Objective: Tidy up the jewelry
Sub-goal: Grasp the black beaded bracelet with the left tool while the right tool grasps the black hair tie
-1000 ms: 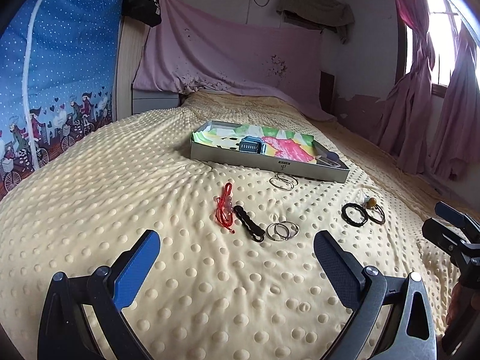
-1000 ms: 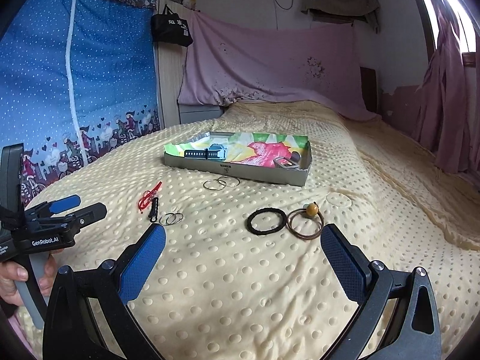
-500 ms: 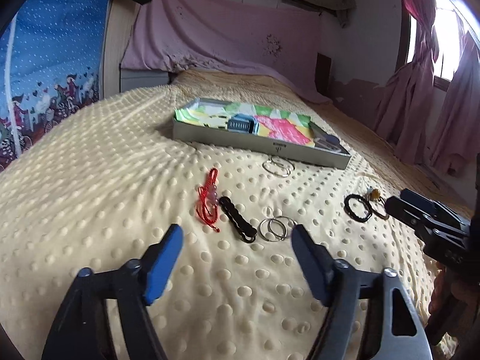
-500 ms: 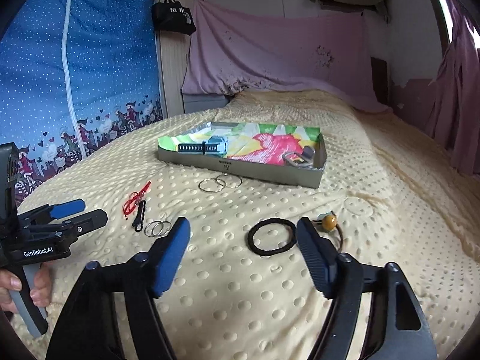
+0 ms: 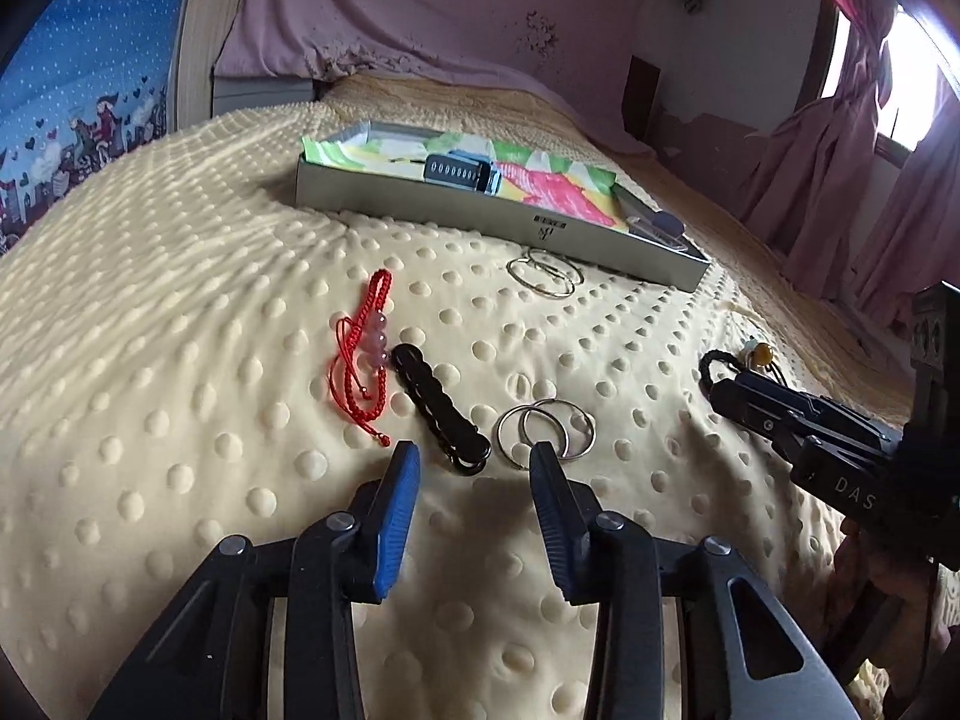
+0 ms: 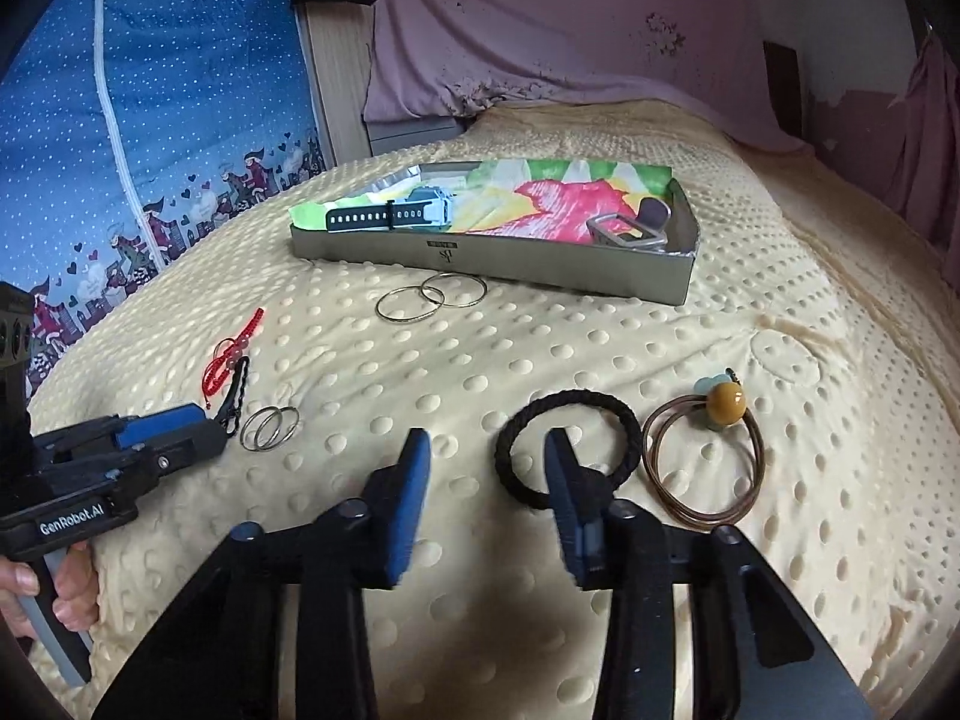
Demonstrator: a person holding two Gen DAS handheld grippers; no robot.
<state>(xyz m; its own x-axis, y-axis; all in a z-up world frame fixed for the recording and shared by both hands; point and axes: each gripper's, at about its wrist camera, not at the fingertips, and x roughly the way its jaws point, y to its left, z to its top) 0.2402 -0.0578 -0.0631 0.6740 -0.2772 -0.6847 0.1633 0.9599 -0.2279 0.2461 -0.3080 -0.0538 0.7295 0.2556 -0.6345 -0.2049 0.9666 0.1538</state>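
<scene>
- The left gripper (image 5: 474,456) is held partly spread, nothing between its blue pads, low over the dotted yellow bedspread (image 5: 180,360).
- Just past its tips a black bracelet (image 5: 438,408) is seen, with a red cord bracelet (image 5: 363,354) on its left and two linked silver rings (image 5: 543,432) on its right.
- The right gripper (image 6: 487,447) is likewise partly spread and unloaded; its right finger overlaps a black braided band (image 6: 567,447) in view.
- A brown cord with an amber bead (image 6: 705,462) is laid just beside that band.
- A shallow grey box (image 6: 540,264) holding a watch (image 6: 396,215) is set farther up the bed, two thin bangles (image 6: 432,297) near its front wall.
</scene>
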